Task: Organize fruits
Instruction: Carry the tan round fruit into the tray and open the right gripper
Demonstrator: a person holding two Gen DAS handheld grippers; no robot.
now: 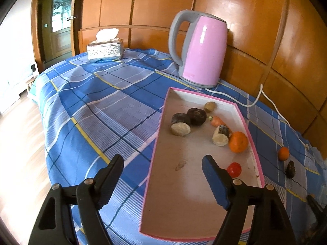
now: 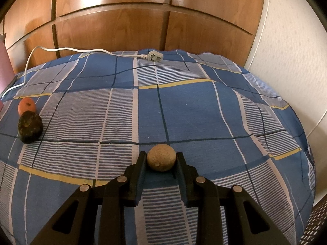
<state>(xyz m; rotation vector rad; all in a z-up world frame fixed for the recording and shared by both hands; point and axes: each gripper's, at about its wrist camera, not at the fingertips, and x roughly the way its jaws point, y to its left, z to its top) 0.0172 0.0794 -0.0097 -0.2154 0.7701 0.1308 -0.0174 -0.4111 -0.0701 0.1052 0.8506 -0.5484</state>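
A pink-rimmed tray lies on the blue checked cloth and holds several pieces: an orange, a small red tomato, dark round pieces and a brown kiwi. My left gripper is open and empty above the tray's near left rim. In the right wrist view my right gripper is shut on a tan round fruit at the cloth. An orange and a dark avocado lie on the cloth at far left; they also show right of the tray, orange and avocado.
A pink kettle stands behind the tray, its white cord and plug trailing along the wooden wall. A silver tissue box sits at the far left. The cloth's edge drops to wooden floor at left.
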